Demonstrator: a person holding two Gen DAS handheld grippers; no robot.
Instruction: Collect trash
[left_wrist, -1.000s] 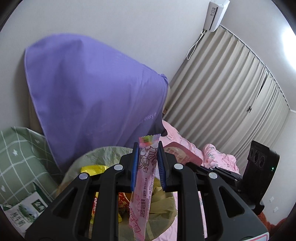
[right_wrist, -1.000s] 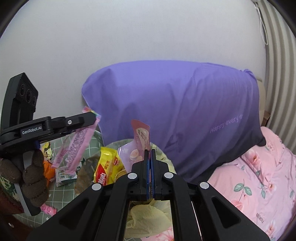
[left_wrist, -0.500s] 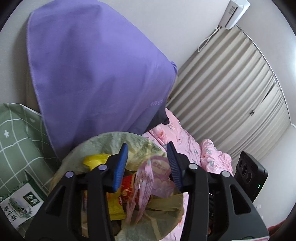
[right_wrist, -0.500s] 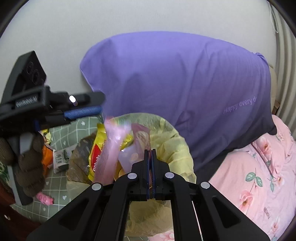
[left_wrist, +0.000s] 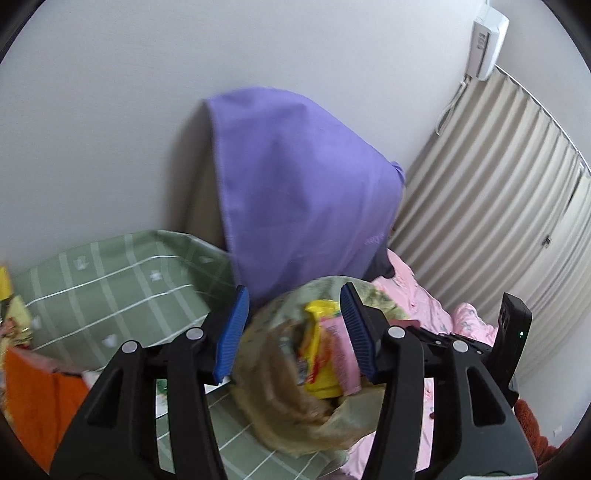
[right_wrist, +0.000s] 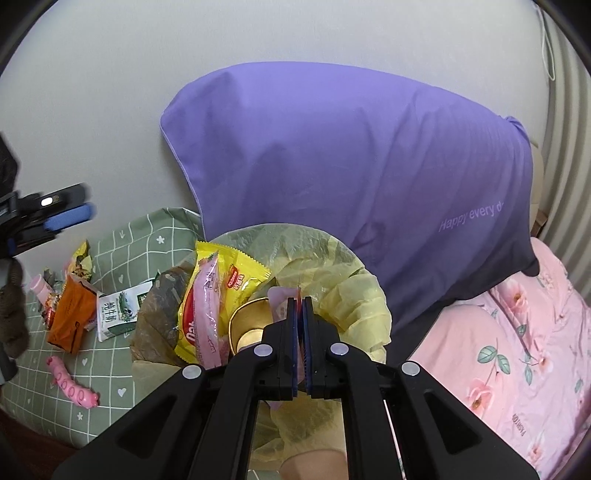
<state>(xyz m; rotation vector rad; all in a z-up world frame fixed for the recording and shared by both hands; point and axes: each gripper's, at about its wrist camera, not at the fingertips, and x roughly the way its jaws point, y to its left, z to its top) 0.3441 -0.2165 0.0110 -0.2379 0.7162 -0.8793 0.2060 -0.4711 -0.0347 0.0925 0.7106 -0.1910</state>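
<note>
On the green checked bedspread (right_wrist: 122, 258), the yellow-lined trash bag (right_wrist: 332, 266) gapes mid-frame; the left claw (left_wrist: 293, 328), tilted downward, is opening, empty, while the right claw (right_wrist: 299, 306), angled down, pinches a pink wrapper (right_wrist: 279, 301).

I look along my left gripper (left_wrist: 293, 328), its blue-padded jaws opening with nothing pressed between them. Past the fingertips sits a blurred trash bag (left_wrist: 295, 413) holding a yellow wrapper (left_wrist: 317, 354) and a pink wrapper (left_wrist: 338, 354). The bag rests where a green checked cloth (left_wrist: 122, 280) meets pink bedding (left_wrist: 428, 314). A purple pillow (left_wrist: 303, 199) leans on the white wall behind. Pleated curtains (left_wrist: 498, 206) hang at right, an orange packet (left_wrist: 33, 398) lies at lower left.
</note>
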